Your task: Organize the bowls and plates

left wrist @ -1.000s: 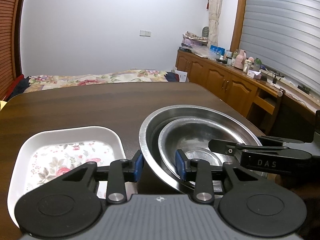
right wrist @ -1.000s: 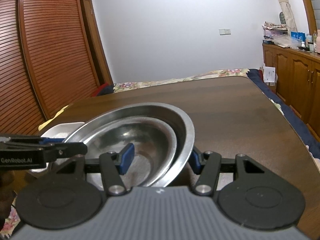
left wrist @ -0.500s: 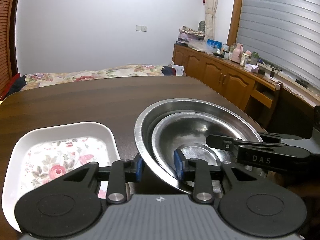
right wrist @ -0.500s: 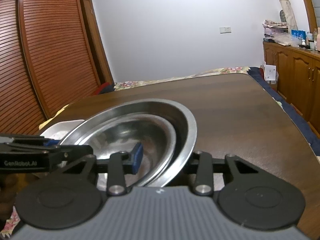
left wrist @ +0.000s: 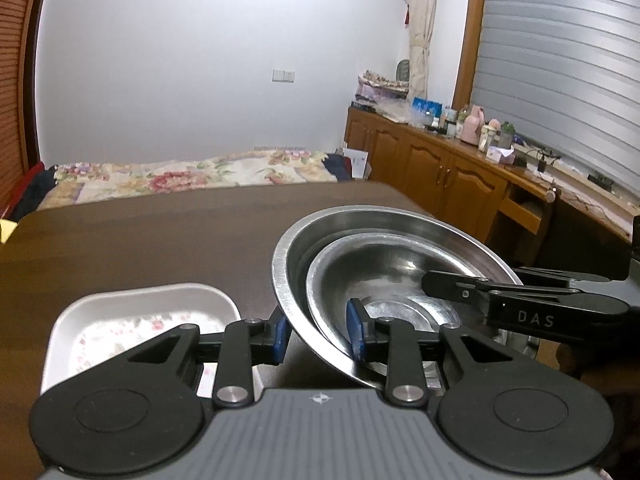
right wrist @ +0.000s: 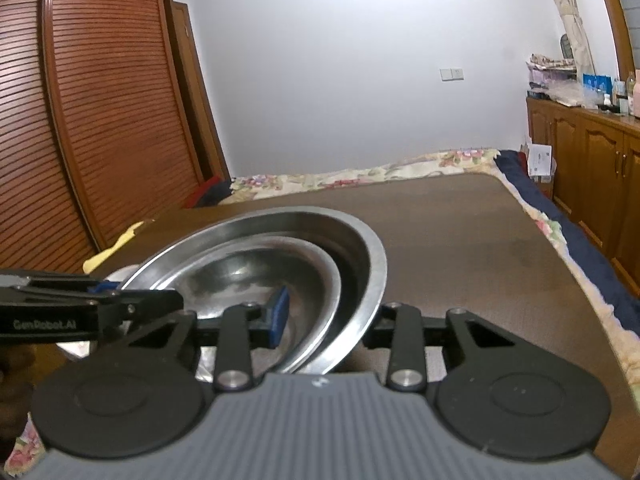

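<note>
Two steel bowls are nested, the small bowl [left wrist: 384, 264] inside the large bowl [left wrist: 360, 220]. My left gripper [left wrist: 317, 336] is shut on their left rims, one blue pad outside the large bowl and one inside the small one. My right gripper [right wrist: 328, 320] is shut on the opposite rims. Its left pad is inside the small bowl [right wrist: 248, 264] and its right pad is hidden behind the large bowl [right wrist: 360, 256]. Each gripper also shows from the side in the other's view. A white floral dish [left wrist: 140, 308] lies left of the bowls.
The dark wooden table [left wrist: 160, 240] stretches ahead of the bowls. Beyond its far edge lies a bed with a floral cover [left wrist: 180, 176]. Wooden cabinets [left wrist: 440, 168] crowded with bottles line the right wall, and a slatted wardrobe [right wrist: 80, 120] stands on the left.
The right gripper's jaws have narrowed onto the bowls' rims. In the left wrist view the table and the floral dish sit lower in the picture, and the bowls look more tilted.
</note>
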`<state>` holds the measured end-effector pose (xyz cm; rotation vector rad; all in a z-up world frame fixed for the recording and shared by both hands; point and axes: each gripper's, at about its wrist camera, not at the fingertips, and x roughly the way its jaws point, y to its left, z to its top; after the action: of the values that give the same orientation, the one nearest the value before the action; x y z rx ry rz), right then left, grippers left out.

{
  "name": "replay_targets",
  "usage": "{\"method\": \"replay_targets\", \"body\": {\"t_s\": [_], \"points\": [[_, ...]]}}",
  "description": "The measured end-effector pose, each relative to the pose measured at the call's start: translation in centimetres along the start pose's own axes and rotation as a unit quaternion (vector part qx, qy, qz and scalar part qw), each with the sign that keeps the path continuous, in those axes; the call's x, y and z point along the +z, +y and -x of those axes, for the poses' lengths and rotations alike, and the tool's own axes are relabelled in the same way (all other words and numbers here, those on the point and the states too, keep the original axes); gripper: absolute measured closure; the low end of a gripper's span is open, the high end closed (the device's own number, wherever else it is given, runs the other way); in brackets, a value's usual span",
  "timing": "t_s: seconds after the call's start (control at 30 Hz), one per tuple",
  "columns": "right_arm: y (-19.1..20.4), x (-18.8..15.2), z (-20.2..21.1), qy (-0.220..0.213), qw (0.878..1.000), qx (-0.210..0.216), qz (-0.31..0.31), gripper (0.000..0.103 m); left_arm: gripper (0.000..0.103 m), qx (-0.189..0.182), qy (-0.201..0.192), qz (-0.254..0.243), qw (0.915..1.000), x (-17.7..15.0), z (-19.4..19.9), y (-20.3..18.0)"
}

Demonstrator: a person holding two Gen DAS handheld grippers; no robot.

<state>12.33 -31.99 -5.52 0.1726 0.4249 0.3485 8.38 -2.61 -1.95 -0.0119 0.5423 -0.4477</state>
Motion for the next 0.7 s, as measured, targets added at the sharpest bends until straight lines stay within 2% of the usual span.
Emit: {"method": "replay_targets", "body": {"t_s": [0.27,0.7], "points": [[1.1,1.5,0.6,-0.009,1.000,0.000,0.017,0.066,0.072,0.000,-0.021,-0.005,0.9998,0.9,1.9,0.6],[2.9,2.4,0.1,-0.015,0.999,0.029,0.023,0.066,0.072,0.019,-0.035,0.005,0.9992,0.9,4.4,2.7]]}}
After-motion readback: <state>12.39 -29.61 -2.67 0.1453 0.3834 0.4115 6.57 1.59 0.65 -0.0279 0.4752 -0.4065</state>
